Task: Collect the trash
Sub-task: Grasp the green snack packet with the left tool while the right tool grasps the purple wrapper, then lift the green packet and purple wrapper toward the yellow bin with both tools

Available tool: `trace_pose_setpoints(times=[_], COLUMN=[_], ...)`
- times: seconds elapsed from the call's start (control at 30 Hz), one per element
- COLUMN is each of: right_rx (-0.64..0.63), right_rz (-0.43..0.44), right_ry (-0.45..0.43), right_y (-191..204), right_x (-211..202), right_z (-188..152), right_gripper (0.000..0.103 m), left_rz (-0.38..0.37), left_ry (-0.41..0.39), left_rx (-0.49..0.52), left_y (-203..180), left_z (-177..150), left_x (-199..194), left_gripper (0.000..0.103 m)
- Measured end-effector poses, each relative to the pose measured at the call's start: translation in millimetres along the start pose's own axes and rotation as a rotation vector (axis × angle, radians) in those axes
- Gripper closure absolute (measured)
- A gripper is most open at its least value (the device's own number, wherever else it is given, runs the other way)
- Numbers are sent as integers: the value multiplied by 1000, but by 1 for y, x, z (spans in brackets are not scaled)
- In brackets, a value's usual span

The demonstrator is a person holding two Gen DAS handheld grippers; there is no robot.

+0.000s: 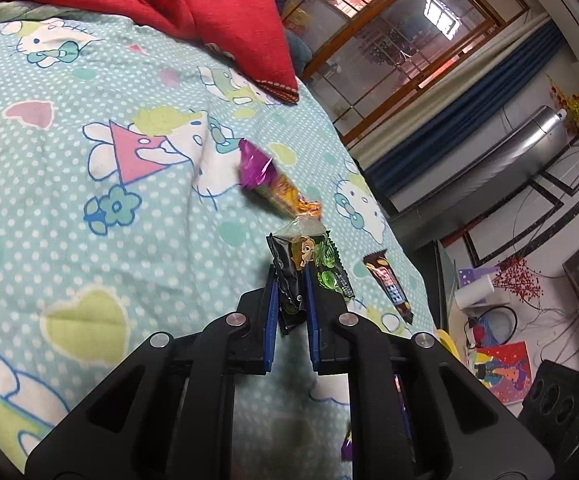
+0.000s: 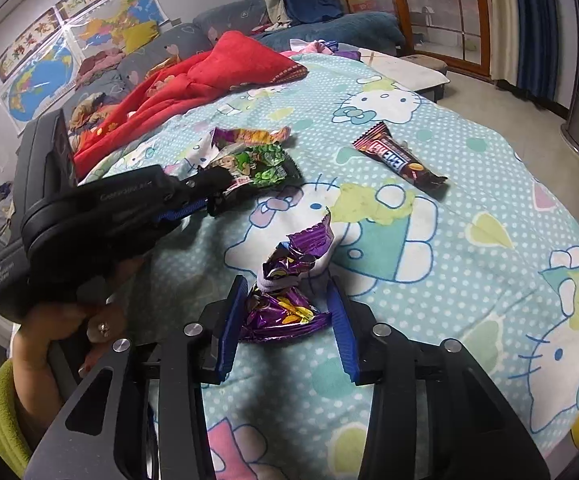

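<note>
My left gripper point(image 1: 292, 270) is shut on a black-and-green snack wrapper point(image 1: 289, 280); it also shows in the right wrist view point(image 2: 263, 166), pinched by that gripper point(image 2: 209, 196) just over the bed. My right gripper point(image 2: 287, 292) is open, with its fingers on either side of a crumpled purple wrapper point(image 2: 285, 304) that lies on the sheet. A purple-and-orange wrapper point(image 1: 269, 180) lies just beyond the left gripper and shows in the right wrist view too point(image 2: 249, 136). A brown chocolate bar wrapper point(image 2: 399, 158) lies further right, and the left wrist view shows it as well point(image 1: 389, 284).
All this lies on a bed with a teal cartoon-cat sheet point(image 2: 469, 280). A red blanket point(image 2: 209, 76) is bunched at the far side. The bed's edge drops to the floor at the right point(image 2: 529, 108), where a low white table point(image 2: 409, 70) stands.
</note>
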State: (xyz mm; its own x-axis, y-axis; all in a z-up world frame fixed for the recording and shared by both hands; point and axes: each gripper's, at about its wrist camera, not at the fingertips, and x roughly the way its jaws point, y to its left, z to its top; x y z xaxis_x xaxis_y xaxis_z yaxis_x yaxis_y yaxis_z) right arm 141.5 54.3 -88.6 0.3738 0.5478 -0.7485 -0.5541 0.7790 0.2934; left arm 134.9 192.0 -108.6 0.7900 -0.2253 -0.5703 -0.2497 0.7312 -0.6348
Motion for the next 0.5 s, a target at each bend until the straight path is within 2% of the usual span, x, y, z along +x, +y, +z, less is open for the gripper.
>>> trace_pose_setpoints(times=[0.23, 0.5], right_rx=[8, 18], right_rz=[-35, -99], right_ry=[-7, -54], right_y=[-15, -43], right_x=[-15, -50], right_z=[5, 8], right_gripper=[64, 64], left_rz=[-4, -10], left_ry=[-9, -23], left_rx=[62, 167], left_y=[-17, -51], left_z=[-8, -19], left_x=[-11, -21], left_gripper=[96, 96])
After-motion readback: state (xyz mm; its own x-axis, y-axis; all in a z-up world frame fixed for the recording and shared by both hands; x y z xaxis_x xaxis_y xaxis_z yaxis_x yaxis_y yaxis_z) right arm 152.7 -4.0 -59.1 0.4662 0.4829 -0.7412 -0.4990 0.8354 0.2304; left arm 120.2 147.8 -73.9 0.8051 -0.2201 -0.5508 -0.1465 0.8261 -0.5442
